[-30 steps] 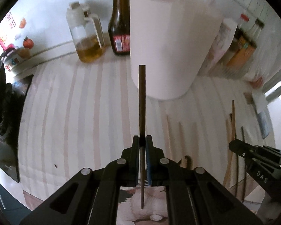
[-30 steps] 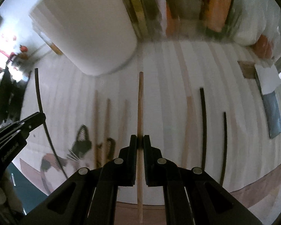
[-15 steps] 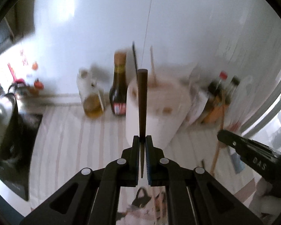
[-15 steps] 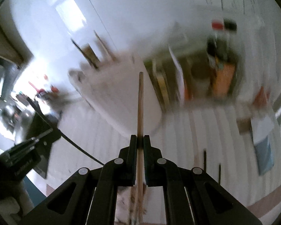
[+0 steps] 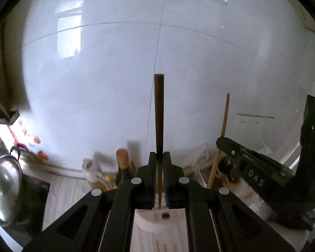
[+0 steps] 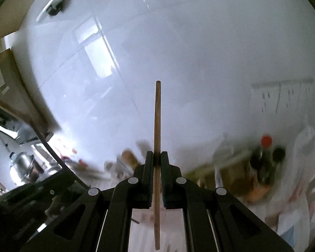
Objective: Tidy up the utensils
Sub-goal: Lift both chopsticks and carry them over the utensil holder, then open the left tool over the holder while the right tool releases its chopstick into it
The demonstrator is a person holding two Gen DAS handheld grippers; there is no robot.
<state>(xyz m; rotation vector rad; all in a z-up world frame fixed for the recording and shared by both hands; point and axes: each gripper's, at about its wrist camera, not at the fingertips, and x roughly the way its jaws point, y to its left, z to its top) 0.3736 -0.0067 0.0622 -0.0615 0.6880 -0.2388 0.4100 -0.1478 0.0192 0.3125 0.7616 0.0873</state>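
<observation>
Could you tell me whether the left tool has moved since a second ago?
Yes. The left tool tilted upward: the white holder dropped from ahead to below it.
</observation>
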